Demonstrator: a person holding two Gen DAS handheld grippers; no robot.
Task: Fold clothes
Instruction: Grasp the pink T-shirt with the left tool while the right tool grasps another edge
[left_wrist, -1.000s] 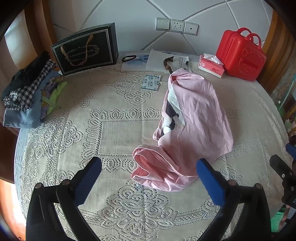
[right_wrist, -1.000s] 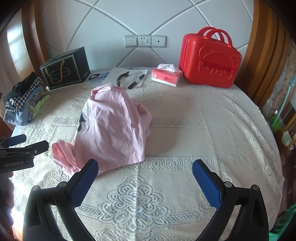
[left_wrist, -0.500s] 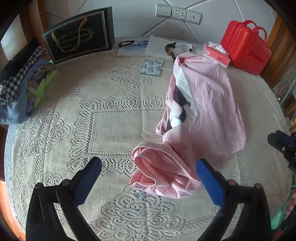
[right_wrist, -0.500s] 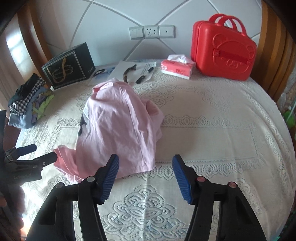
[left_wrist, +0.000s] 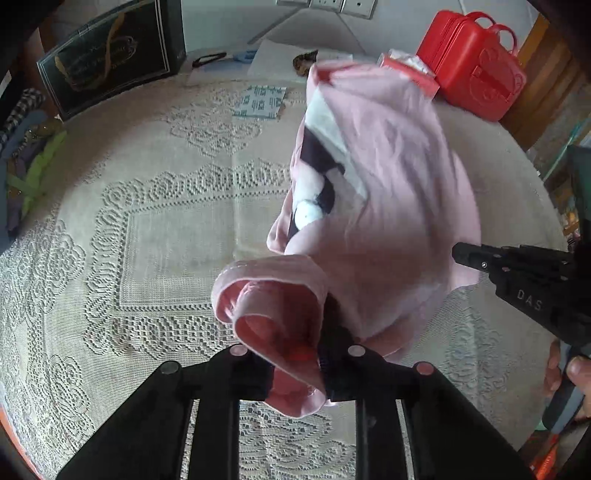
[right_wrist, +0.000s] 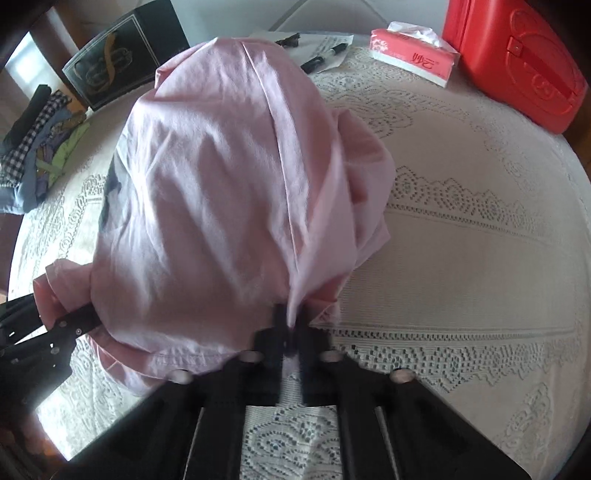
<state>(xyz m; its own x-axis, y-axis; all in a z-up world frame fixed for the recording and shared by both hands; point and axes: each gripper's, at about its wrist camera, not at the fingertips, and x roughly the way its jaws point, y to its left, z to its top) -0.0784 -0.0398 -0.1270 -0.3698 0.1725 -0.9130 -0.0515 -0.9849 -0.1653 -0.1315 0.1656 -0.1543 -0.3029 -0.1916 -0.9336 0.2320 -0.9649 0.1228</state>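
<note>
- The left gripper (left_wrist: 295, 369) has just been closing and now pinches a bunched, rolled edge of the pink shirt (left_wrist: 388, 206), with cloth filling the gap between its jaws.
- The shirt lies crumpled mid-table on the lace cloth (left_wrist: 155, 240), printed side half hidden.
- The right gripper (right_wrist: 291, 332) has also just been closing and is pressed together on a thin fold at the shirt's near edge.
- To do this step well, I judge both pinches should take a single hem layer, then lift and draw apart evenly so the shirt opens flat; the left grip looks bulky and may carry extra layers.
- Containers: the black gift bag (left_wrist: 110, 62) at the back left, contents unseen; the tissue box (right_wrist: 413, 55) with a tissue sticking out; the red case (right_wrist: 517, 59), closed.
</note>
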